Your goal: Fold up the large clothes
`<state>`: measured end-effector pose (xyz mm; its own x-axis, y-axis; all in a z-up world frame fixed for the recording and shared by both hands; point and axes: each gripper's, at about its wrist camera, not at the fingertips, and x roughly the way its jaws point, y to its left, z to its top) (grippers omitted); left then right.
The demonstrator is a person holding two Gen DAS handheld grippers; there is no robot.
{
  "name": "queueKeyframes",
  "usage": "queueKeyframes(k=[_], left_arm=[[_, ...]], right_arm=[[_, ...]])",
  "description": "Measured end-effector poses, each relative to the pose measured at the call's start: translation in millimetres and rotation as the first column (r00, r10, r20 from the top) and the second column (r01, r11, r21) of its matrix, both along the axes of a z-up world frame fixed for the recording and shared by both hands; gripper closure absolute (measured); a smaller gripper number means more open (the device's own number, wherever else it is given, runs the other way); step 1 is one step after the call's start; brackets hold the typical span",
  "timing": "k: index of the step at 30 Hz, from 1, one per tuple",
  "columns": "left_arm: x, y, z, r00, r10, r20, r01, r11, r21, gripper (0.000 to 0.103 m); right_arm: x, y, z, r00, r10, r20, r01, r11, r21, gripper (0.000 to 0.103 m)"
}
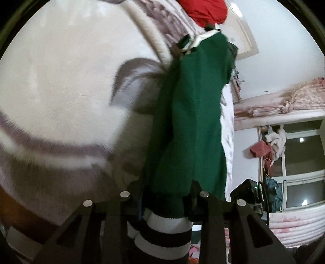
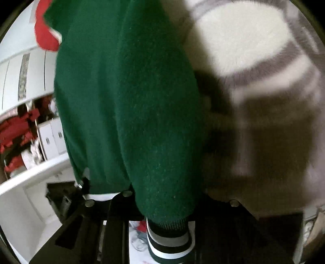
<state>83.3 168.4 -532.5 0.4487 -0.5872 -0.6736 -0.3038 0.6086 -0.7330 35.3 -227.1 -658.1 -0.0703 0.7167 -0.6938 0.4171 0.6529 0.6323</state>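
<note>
A dark green knit garment (image 1: 191, 113) with black-and-white striped ribbed cuffs (image 1: 162, 233) hangs stretched away from my left gripper (image 1: 165, 205), whose jaws are shut on the cloth just above the cuff. In the right wrist view the same green garment (image 2: 130, 105) fills the middle, and my right gripper (image 2: 168, 215) is shut on it at a striped cuff (image 2: 170, 241). Both grippers hold the garment up above a fluffy white and grey blanket (image 1: 61, 85).
The blanket (image 2: 254, 61) covers a bed below. A red garment (image 1: 205, 10) lies at the far end. A window (image 1: 300, 162) with hanging clothes and rolled bedding is at the right. White cabinet and shelves with red items (image 2: 18, 134) stand at the left.
</note>
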Motion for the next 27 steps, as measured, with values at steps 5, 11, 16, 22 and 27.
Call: queueKeyframes(k=[5,11,16,22,27], left_arm=[[-38.2,-9.7,8.0,0.996,-0.040,-0.080,0.039,0.999,-0.019,0.077],[-40.6,-12.5,-21.4,0.965,-0.078,-0.251,0.058,0.995,-0.084,0.072],[-21.6,7.4,6.2,0.950,-0.084,-0.302,0.081,0.996,-0.022,0.069],[-6.2,32.3,67.4,0.965,-0.074,-0.251,0.106,0.988,0.116,0.047],[83.5,11.0,79.8,0.985,-0.128,-0.117,0.154,0.959,0.240,0.047]], right_arm=[[-60.8,-7.8,37.9,0.999,0.010,-0.053,-0.010,1.000,0.011,0.082],[-106.1,9.0,16.3,0.988,0.053,-0.145,-0.060,0.997,-0.042,0.074],[-95.0,5.2,26.6,0.979,0.113,-0.172,-0.128,0.989,-0.080,0.049],[-85.2,-14.9,74.0,0.974,0.162,-0.157,-0.193,0.959,-0.208,0.040],[-46.7,-42.5,113.4,0.995,0.070,-0.065,-0.086,0.951,-0.297,0.040]])
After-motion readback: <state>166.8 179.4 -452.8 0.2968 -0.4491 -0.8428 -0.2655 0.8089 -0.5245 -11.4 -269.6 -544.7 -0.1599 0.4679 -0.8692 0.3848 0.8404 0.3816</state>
